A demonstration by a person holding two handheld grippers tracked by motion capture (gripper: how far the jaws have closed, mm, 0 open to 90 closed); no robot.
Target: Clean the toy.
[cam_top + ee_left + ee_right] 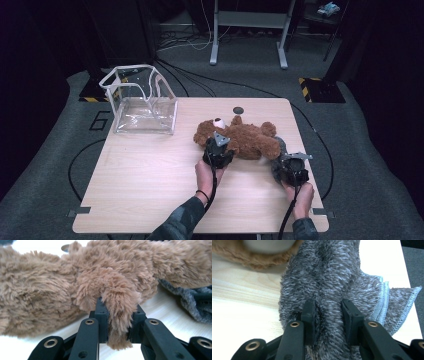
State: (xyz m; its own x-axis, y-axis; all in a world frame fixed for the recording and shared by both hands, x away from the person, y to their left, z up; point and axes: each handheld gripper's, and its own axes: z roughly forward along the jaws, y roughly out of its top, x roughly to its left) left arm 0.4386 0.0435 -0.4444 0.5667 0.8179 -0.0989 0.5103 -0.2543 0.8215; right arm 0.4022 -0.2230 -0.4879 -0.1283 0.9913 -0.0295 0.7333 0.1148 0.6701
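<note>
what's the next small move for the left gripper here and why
Probably lift a little higher. The left gripper is shut on the teddy bear by one limb, while its body still lies on the table; the right gripper pins the grey cloth.

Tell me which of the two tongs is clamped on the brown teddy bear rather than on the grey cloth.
The left tongs: they pinch a brown furry limb of the teddy bear. The right tongs grip the grey cloth.

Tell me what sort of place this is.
Probably a lab or recording room, not a home: a bare wooden table stands on grey carpet marked with lines and a number, cables trail over the floor, and black-and-yellow hazard-striped feet stand behind. A person works two hand-held grippers here.
</note>
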